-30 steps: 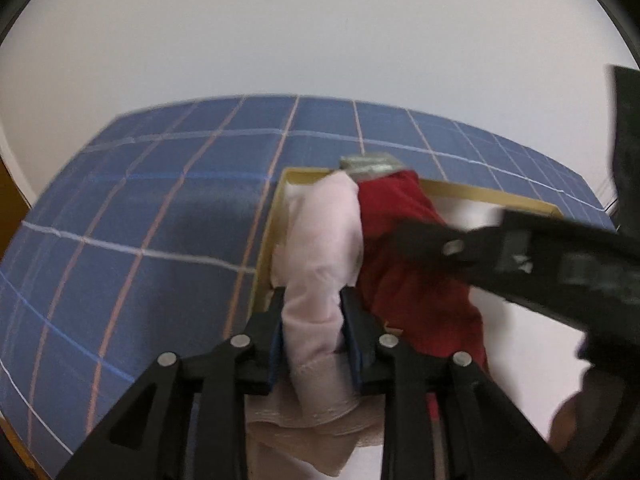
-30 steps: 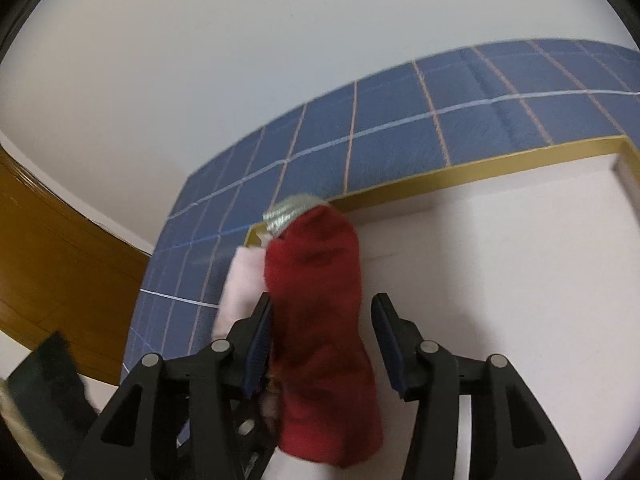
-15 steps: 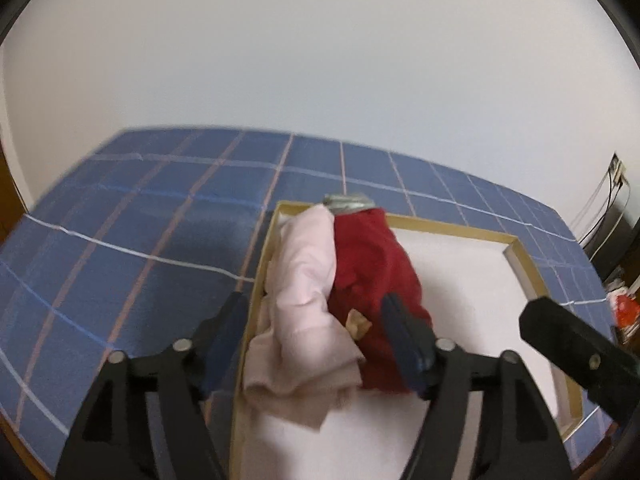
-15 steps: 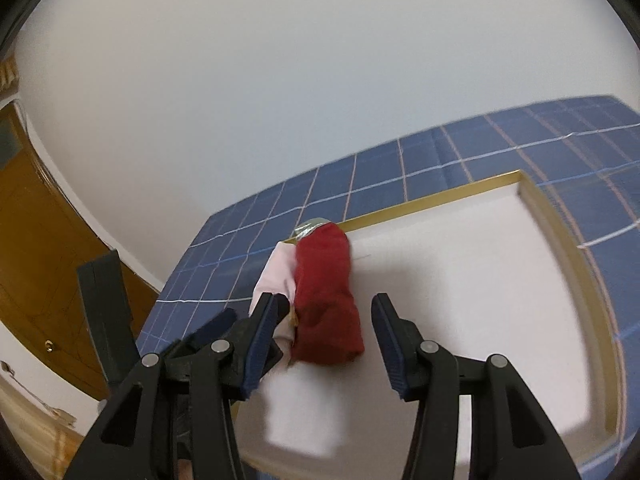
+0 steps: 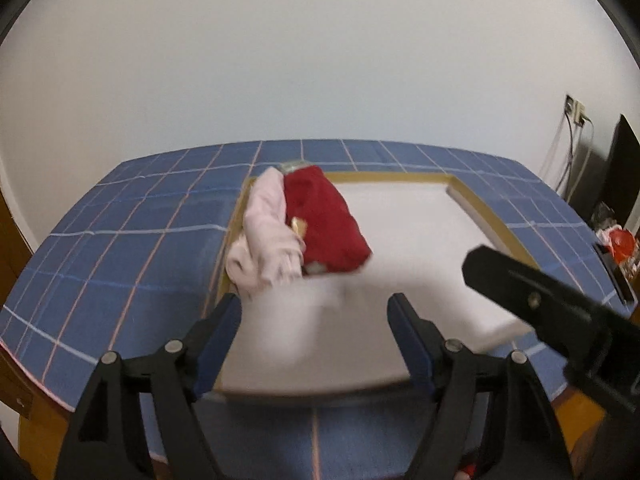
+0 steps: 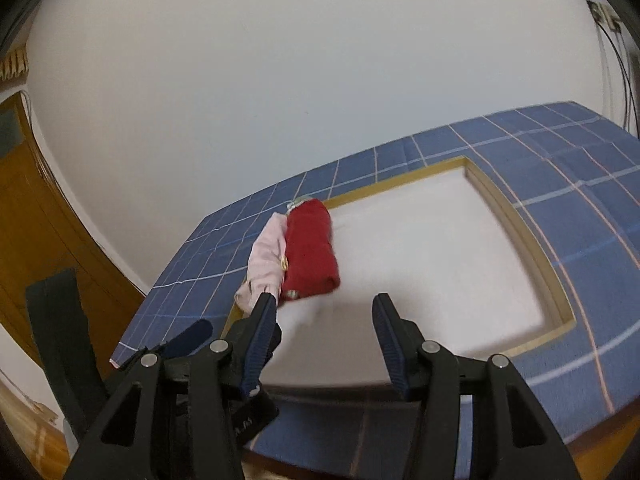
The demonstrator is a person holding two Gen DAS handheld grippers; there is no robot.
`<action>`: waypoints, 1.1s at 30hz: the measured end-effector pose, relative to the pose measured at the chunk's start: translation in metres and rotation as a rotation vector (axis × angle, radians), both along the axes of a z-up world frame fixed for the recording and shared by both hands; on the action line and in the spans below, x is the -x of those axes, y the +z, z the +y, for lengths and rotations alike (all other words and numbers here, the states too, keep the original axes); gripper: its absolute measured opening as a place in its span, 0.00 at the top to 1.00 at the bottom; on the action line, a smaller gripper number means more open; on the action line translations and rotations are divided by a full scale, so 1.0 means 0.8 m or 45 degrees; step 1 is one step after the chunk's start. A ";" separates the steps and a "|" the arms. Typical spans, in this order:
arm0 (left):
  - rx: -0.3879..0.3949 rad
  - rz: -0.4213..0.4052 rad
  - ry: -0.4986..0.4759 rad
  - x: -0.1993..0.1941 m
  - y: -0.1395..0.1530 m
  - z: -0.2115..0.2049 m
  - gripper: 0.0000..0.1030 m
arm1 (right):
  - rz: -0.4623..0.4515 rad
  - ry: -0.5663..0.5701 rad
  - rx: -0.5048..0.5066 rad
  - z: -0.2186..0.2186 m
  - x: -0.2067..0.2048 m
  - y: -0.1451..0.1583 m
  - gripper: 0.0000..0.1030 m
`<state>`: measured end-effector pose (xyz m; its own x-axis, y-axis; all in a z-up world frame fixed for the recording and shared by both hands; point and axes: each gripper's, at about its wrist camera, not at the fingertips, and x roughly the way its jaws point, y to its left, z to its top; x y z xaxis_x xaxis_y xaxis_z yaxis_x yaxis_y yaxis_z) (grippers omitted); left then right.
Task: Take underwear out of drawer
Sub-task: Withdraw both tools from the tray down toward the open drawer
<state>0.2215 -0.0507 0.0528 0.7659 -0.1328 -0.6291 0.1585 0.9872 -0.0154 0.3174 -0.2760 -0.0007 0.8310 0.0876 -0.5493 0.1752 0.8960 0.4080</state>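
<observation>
A rolled pink underwear (image 5: 264, 232) and a rolled red underwear (image 5: 324, 224) lie side by side in the far left corner of the shallow white drawer (image 5: 496, 224) with a gold rim. A bit of grey fabric (image 5: 294, 166) peeks out behind them. My left gripper (image 5: 314, 300) hangs back from both rolls; its jaws are opening and nothing is between them. In the right wrist view the pink roll (image 6: 266, 260) and the red roll (image 6: 310, 252) lie ahead of my right gripper (image 6: 324, 299), which is open and holds nothing. The drawer rim (image 6: 532, 236) runs along the right.
A blue checked cloth (image 5: 120, 220) covers the surface around the drawer. A wooden door (image 6: 32, 200) stands at the left. At the right are wall cables (image 5: 576, 112), a dark screen (image 5: 624, 160) and a red object (image 5: 618, 240).
My left gripper let go of the pink underwear and spread its jaws. Both grippers drew back from the rolls, which stay in the drawer's corner.
</observation>
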 end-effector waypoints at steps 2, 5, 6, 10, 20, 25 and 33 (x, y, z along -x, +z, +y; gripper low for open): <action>-0.003 0.009 -0.017 0.013 -0.004 -0.003 0.26 | -0.003 -0.010 -0.004 0.000 0.014 -0.003 0.48; -0.016 0.007 -0.028 0.027 -0.008 -0.005 0.26 | -0.003 -0.024 -0.014 -0.002 0.031 -0.009 0.48; -0.016 0.006 -0.032 0.032 -0.009 -0.005 0.26 | -0.005 -0.030 -0.015 -0.003 0.036 -0.010 0.48; -0.007 0.004 -0.045 0.056 -0.012 -0.003 0.26 | 0.001 -0.048 -0.018 -0.006 0.057 -0.017 0.48; -0.024 0.011 -0.058 0.100 -0.023 0.005 0.26 | 0.026 -0.062 -0.034 -0.008 0.102 -0.035 0.49; -0.037 -0.002 -0.069 0.119 -0.029 0.008 0.26 | 0.034 -0.063 -0.020 -0.006 0.125 -0.045 0.49; -0.045 0.011 -0.094 0.147 -0.046 0.012 0.26 | 0.044 -0.044 -0.006 0.006 0.165 -0.057 0.49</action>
